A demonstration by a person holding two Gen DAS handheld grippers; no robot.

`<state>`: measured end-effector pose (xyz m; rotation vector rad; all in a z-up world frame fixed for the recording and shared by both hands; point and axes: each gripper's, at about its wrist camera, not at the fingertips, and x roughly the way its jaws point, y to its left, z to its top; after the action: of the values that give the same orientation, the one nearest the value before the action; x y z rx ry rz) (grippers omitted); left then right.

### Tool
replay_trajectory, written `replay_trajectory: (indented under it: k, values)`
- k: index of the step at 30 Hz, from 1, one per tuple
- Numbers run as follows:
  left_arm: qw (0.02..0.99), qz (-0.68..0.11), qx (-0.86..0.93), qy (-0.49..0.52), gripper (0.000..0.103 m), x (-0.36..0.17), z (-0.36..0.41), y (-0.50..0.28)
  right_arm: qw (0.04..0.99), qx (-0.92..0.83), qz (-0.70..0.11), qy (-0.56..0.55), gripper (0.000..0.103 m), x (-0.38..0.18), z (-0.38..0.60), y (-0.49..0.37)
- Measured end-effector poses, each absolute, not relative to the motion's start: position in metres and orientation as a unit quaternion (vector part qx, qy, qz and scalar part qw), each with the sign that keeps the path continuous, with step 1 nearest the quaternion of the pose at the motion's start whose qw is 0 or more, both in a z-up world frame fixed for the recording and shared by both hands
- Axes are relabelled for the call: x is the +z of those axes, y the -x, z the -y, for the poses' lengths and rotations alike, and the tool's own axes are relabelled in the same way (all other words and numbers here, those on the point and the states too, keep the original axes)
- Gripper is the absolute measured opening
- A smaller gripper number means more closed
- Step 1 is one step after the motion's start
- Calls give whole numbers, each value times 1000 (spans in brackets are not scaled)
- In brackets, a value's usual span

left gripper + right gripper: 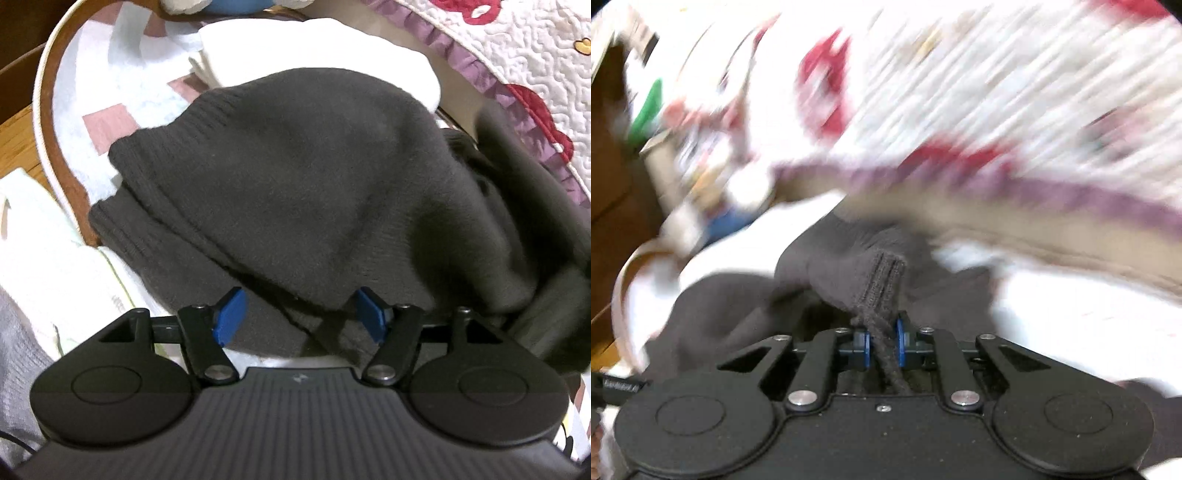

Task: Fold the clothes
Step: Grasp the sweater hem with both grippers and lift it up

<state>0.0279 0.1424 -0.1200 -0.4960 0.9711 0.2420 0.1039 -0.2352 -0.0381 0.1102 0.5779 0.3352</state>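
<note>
The right gripper (882, 349), low in the centre of its view, is clamped on a ribbed edge of the dark grey knit sweater (849, 266), while the left gripper (297, 317) stands apart just above the same sweater (295, 177), which fills the middle of its frame. The knit looks soft, limp and fairly light, so it will likely sag and stretch; the thicker ribbed hems and cuffs seem the firmest places to pinch.
</note>
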Motion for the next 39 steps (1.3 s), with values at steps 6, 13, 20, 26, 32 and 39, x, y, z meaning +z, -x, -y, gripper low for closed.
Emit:
replay_trajectory:
  k: [6, 13, 20, 26, 32, 39]
  values:
    - [845, -462, 76, 259, 66, -118, -132, -27, 983, -17, -183, 16, 6, 28, 311, -18]
    - [822, -489, 47, 286, 68, -130, -115, -32, 950, -134, -282, -11, 6, -8, 376, 32]
    - [813, -506, 55, 283, 73, -154, -116, -40, 908, -120, -395, -69, 8, -87, 398, 31]
    - [821, -493, 60, 281, 82, -154, -108, -38, 911, -113, -396, -16, 15, -80, 404, 40]
    - [829, -488, 54, 267, 62, -148, -102, -36, 909, -134, -394, -36, 36, -70, 406, 42]
    - [840, -476, 55, 254, 27, -142, -105, -31, 909, -14, -386, -157, 53, -74, 389, 69]
